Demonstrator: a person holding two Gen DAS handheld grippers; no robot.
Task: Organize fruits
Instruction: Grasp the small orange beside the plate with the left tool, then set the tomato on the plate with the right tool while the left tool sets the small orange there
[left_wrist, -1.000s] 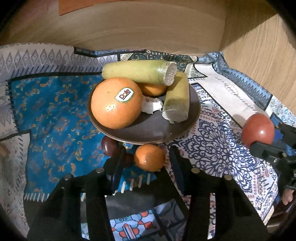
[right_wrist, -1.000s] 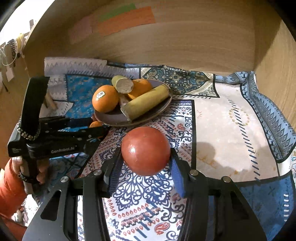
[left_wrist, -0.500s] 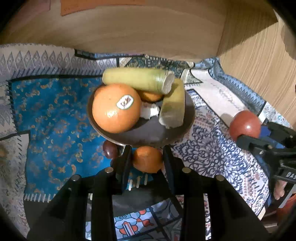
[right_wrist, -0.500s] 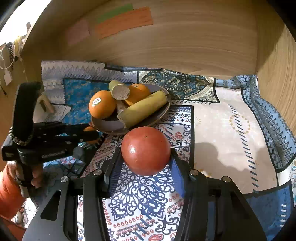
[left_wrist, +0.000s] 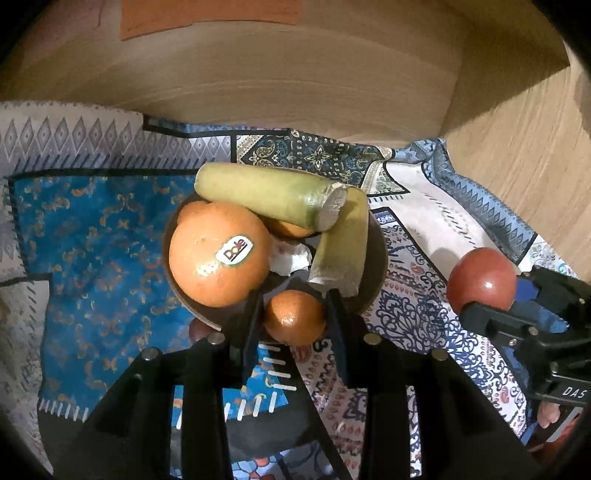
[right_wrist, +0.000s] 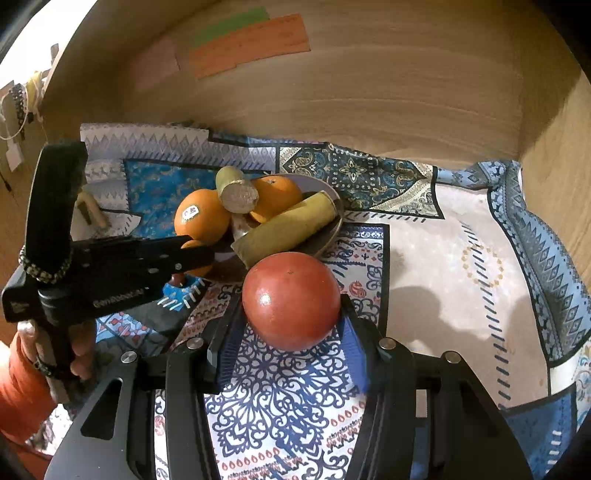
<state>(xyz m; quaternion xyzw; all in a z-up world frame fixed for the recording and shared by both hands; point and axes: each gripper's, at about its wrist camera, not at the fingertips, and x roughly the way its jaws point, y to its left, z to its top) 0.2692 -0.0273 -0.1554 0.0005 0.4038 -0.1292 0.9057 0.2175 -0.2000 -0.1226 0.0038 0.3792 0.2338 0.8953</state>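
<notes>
left gripper (left_wrist: 293, 317) clamped on small orange (left_wrist: 294, 316) right at near rim of plate (left_wrist: 376, 266); right gripper (right_wrist: 291, 325) clamped on red tomato (right_wrist: 291, 300), held just right of plate. Lift orange clear over rim, set in bare front gap. Plate crowded: big Dole orange (left_wrist: 218, 254), two green-yellow stalk pieces (left_wrist: 269, 195) stacked across, could roll. Dark round fruit (left_wrist: 197, 329) on cloth (left_wrist: 92, 258) by plate's left front edge
</notes>
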